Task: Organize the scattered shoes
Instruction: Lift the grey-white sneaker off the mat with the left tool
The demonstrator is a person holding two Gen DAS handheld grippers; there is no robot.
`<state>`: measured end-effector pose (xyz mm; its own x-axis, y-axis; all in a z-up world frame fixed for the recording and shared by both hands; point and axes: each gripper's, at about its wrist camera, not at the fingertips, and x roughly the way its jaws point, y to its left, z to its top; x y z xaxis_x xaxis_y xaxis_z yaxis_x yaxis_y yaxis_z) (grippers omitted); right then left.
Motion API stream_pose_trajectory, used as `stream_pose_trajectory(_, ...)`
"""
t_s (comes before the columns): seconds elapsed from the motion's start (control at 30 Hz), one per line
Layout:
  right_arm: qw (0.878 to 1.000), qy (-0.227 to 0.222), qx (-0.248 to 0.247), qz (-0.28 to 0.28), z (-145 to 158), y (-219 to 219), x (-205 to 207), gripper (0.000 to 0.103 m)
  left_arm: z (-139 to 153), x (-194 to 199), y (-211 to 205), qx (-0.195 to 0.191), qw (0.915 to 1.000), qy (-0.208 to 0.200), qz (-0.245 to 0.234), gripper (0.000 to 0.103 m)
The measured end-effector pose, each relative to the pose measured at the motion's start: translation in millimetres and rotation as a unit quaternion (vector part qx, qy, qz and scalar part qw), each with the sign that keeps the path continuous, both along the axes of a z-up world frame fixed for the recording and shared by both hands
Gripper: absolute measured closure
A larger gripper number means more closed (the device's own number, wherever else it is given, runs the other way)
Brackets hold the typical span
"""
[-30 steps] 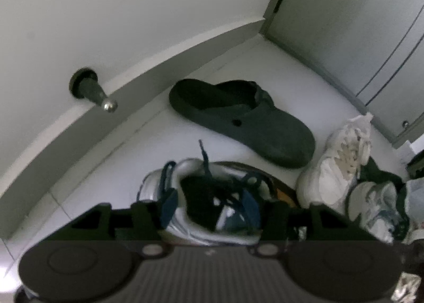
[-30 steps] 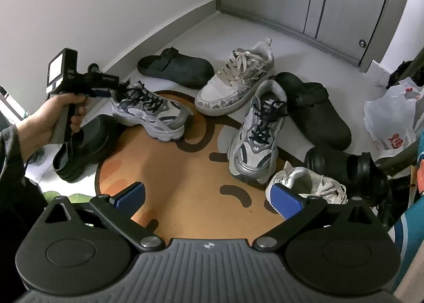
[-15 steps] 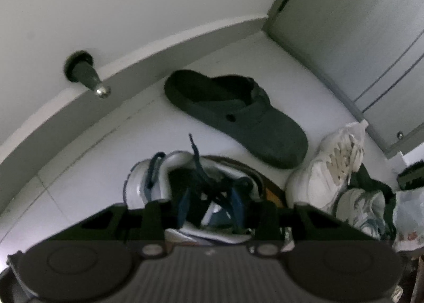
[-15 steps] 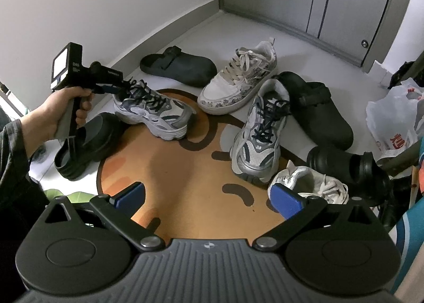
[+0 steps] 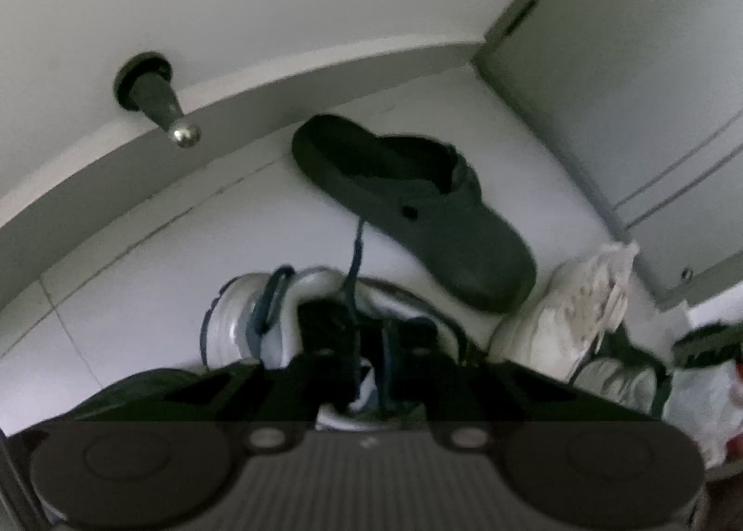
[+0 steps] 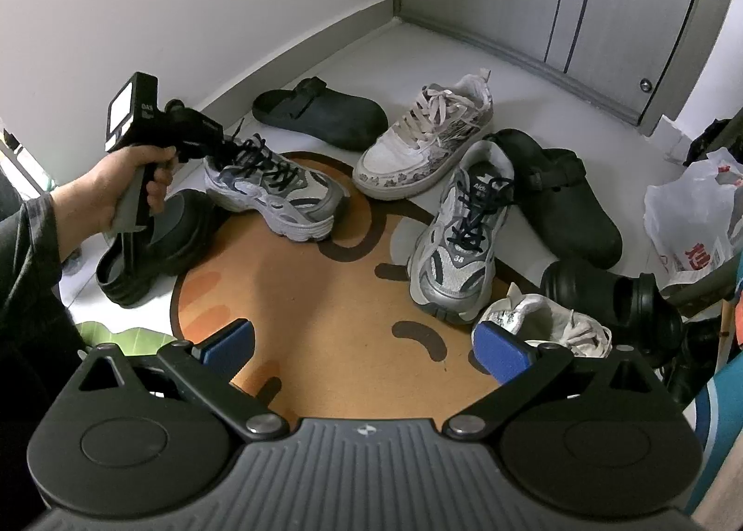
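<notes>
1. Right wrist view shows it best: the left gripper (image 6: 218, 145) is clamped on the heel collar of a grey sneaker (image 6: 278, 196), held by a hand (image 6: 120, 187). Heel looks raised while the toe sits over the orange mat (image 6: 325, 298). My guess is the collar was picked because it's the one stiff edge that fits between the fingers.
2. The right gripper (image 6: 367, 345) is spread wide with nothing in it, hovering low over the mat.
3. That sneaker's match (image 6: 464, 243) lies on the mat's far edge, toe pointing at the camera, well apart from the held one. So the pair isn't together.
4. Clutter around: a dark clog (image 6: 325, 113) by the wall, a white patterned sneaker (image 6: 427, 145), a second dark clog (image 6: 557, 192) touching the matching sneaker, a chunky black shoe (image 6: 613, 298), a crumpled white sneaker (image 6: 543, 322), and a black platform shoe (image 6: 153, 257) right under the hand.
5. In the way: that platform shoe crowds the left side, and the wall-side clog sits just beyond the held sneaker. A plastic bag (image 6: 692, 215) fills the right edge.
</notes>
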<state>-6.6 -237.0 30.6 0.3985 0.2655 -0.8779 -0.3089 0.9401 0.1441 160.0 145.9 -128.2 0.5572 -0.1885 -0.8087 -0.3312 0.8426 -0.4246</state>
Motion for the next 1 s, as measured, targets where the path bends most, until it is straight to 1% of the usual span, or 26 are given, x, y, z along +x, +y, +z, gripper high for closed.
stream_pose_trajectory(0.13,1.0,0.001,-0.001,-0.001,-1.1,-0.4,0.4,0.0,8.3,-1.6,3.2,-0.035,0.9993,-0.009,0.001,0.095)
stream_pose_trajectory(0.27,1.0,-0.002,0.001,0.0,0.2,0.4,-0.3,0.0,7.6,-1.3,2.3,-0.055,0.9984,-0.011,-0.002,0.095)
stream_pose_trajectory(0.37,1.0,-0.007,0.003,0.005,3.3,2.2,-1.8,0.0,4.1,-0.1,2.6,-0.056,0.9984,-0.007,-0.002,0.095)
stream_pose_trajectory(0.53,1.0,-0.004,0.002,0.005,1.3,2.1,-1.4,0.0,-4.2,1.7,-0.8,-0.039,0.9991,0.013,-0.01,0.092)
stream_pose_trajectory(0.63,1.0,-0.002,0.003,0.002,2.3,1.2,-0.5,0.0,-8.0,1.1,0.6,-0.038,0.9991,0.02,-0.008,0.085)
stream_pose_trajectory(0.7,1.0,-0.003,0.003,0.003,3.0,1.7,-0.6,0.0,-9.3,1.7,1.3,-0.036,0.9991,0.021,-0.005,0.07)
stream_pose_trajectory(0.77,1.0,-0.009,-0.001,-0.001,5.7,-1.3,1.1,0.0,-8.9,1.9,-0.1,-0.035,0.9993,0.015,-0.007,0.061)
stream_pose_trajectory(0.83,1.0,-0.019,-0.009,-0.007,9.8,-6.6,4.0,0.0,-9.4,2.8,-2.7,-0.04,0.999,0.01,-0.015,0.057)
stream_pose_trajectory(0.87,1.0,-0.024,-0.013,-0.01,11.9,-9.3,5.4,0.0,-9.8,3.3,-4.0,-0.043,0.9989,0.008,-0.019,0.054)
stream_pose_trajectory(0.9,0.999,-0.029,-0.017,-0.013,13.9,-11.9,6.9,0.0,-10.4,3.9,-6.5,-0.039,0.9989,0.009,-0.025,0.051)
stream_pose_trajectory(1.0,0.999,-0.039,-0.023,-0.03,18.5,-21.8,11.4,0.0,-12.8,5.8,-13.6,-0.022,0.9988,0.013,-0.043,0.052)
